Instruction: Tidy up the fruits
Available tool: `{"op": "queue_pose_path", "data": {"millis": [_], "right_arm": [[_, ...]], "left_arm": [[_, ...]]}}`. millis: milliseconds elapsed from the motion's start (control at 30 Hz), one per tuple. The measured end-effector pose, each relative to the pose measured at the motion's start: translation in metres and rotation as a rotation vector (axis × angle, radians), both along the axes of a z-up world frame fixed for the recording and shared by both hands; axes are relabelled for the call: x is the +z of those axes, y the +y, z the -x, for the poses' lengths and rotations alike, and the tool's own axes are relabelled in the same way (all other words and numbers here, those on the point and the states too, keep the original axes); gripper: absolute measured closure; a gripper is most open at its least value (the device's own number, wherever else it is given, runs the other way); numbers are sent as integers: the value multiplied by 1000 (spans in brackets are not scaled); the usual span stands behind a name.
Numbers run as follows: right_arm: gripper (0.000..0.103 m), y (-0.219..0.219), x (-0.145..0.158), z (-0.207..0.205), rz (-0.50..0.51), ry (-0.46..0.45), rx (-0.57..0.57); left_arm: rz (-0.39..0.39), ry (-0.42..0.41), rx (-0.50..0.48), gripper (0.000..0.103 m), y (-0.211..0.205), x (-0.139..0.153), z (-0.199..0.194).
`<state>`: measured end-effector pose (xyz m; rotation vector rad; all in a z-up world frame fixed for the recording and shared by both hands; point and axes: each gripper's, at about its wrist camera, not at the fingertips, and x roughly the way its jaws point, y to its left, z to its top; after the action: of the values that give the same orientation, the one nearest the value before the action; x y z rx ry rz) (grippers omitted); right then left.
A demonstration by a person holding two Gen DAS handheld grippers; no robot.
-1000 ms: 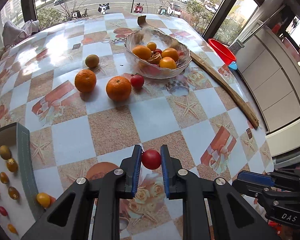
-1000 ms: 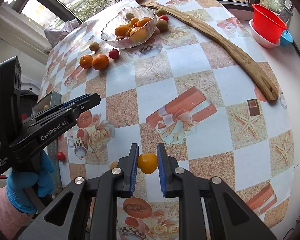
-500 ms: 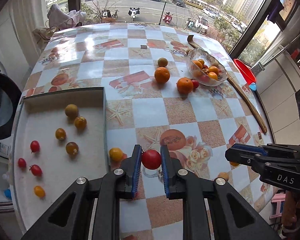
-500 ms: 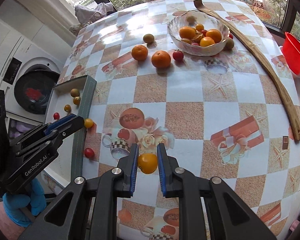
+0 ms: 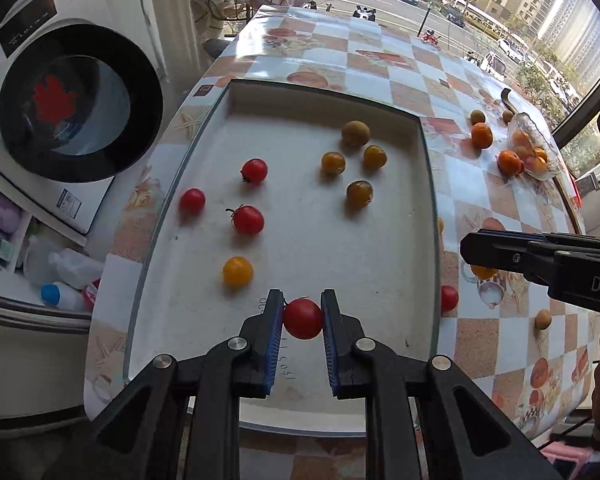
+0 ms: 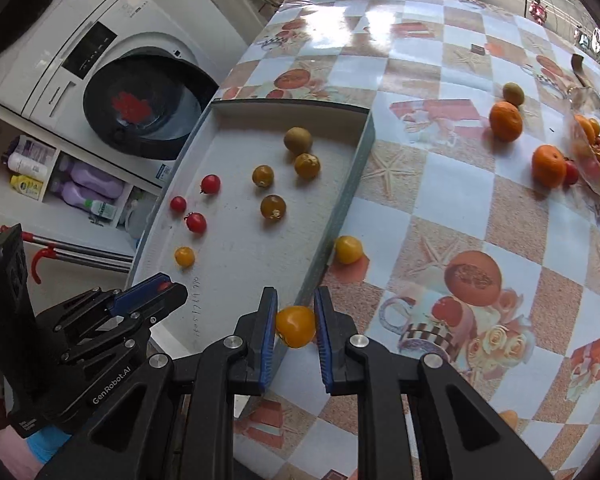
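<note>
My left gripper is shut on a red cherry tomato and holds it over the near part of the white tray. The tray holds three red tomatoes, a yellow one and several brownish-yellow fruits. My right gripper is shut on a yellow tomato above the tray's right rim. The left gripper also shows in the right wrist view, the right gripper in the left wrist view.
A yellow tomato and a red tomato lie on the tablecloth beside the tray. Two oranges and a glass bowl of fruit stand at the far right. A washing machine stands left of the table.
Both grippers have swung left and down from the table's middle to the tray, each still holding its tomato. The tray now fills the left wrist view.
</note>
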<state>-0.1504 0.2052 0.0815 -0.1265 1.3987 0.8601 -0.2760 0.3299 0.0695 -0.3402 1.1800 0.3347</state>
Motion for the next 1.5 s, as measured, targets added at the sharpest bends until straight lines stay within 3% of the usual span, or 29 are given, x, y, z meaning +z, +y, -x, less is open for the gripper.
{"op": "queue_pose_path", "data": {"millis": [267,600,700,767,800,833,900,1033,1167,1333,1500], "right_arm": [[83,54,-30,5,55,7,91],[82,79,-61,2,155,-15,142],[76,83,-62,5,162,-42,167],[60,85,-61,7,162,-36,176],[54,87,-59,7,166,-41,175],[52,88,-56,7,157,-43,175],[46,87,-46,7,150,-53,167],[22,76,-26,4,142,-66,126],[17,57,-13,5,189,-49,78],[0,32,-2,8,228,-26,26],[0,26,11,20,279,-12,43]], "left_arm": [[-1,63,43,82,14,-29,5],[-5,115,46,81,14,-43,3],[-15,121,32,80,12,-44,3],[-14,127,21,53,11,-43,1],[-34,130,28,15,10,-41,1],[-60,113,35,5,10,-37,2],[-65,94,28,5,9,-30,2],[-54,119,24,4,9,-25,3],[-57,166,11,1,4,-22,2],[-144,199,20,1,-3,-3,5],[-98,242,2,1,-8,12,7]]}}
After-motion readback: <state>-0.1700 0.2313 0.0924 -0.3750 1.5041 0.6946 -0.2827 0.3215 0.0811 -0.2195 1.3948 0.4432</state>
